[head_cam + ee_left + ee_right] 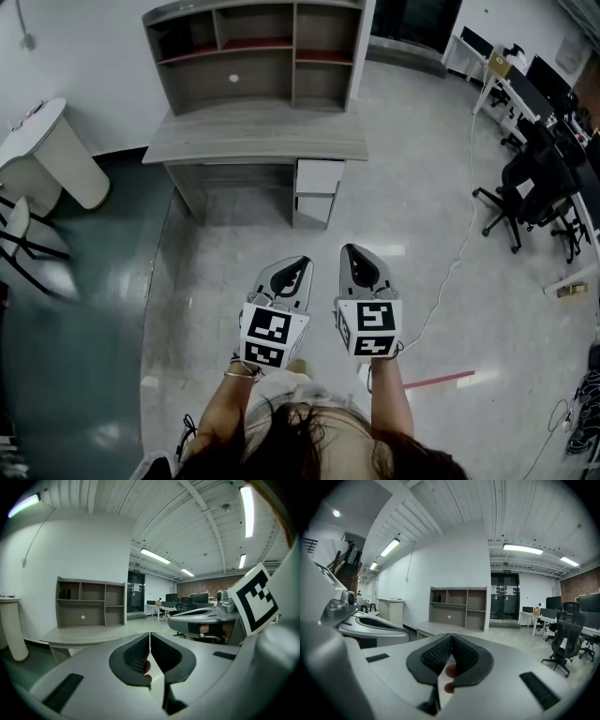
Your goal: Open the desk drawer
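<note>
A grey desk [253, 136] with a shelf hutch [253, 52] stands against the far wall. Its white drawer [319, 175] sits closed at the right end under the top, above a lower white unit. My left gripper [302, 260] and right gripper [349, 249] are held side by side over the floor, well short of the desk, both shut and empty. In the left gripper view the left gripper [149, 634] points at the desk [89, 633] ahead. The right gripper [451, 635] faces the hutch [458, 606] from farther off.
A white round-ended counter [47, 150] and a chair [23, 239] stand at the left. Black office chairs [530, 192] and desks [525, 84] fill the right. A white cable [459, 253] and red tape strip [441, 380] lie on the glossy floor.
</note>
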A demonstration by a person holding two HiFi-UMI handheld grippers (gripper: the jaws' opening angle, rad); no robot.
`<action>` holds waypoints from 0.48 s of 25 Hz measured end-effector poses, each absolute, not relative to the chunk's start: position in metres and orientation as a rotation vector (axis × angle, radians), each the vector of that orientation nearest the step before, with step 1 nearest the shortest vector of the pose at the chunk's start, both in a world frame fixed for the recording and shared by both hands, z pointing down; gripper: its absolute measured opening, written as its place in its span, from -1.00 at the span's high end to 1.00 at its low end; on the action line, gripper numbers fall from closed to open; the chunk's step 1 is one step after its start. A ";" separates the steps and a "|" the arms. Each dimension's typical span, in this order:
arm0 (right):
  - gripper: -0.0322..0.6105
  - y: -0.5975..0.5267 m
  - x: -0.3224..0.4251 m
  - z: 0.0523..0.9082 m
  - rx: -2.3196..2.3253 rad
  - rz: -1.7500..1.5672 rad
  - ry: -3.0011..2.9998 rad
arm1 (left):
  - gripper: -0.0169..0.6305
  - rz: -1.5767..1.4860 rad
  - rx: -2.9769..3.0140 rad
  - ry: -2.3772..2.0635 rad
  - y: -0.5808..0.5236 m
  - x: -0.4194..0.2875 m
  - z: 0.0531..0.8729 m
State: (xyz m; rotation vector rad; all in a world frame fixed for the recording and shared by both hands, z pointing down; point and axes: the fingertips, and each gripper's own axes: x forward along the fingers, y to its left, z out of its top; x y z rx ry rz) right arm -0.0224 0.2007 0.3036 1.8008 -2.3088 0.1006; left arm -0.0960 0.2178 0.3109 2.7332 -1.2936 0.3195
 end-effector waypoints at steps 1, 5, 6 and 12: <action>0.83 0.198 -0.023 0.304 1.800 0.103 -2.307 | 0.90 0.316 2.732 -1.292 0.215 -0.097 0.311; 0.83 0.189 -0.025 0.306 1.792 0.111 -2.301 | 0.90 0.303 2.728 -1.298 0.205 -0.100 0.308; 0.83 0.187 -0.026 0.306 1.792 0.109 -2.303 | 0.90 0.298 2.726 -1.301 0.203 -0.100 0.308; 0.83 0.171 -0.026 0.306 1.791 0.114 -2.312 | 0.90 0.279 2.708 -1.320 0.187 -0.102 0.308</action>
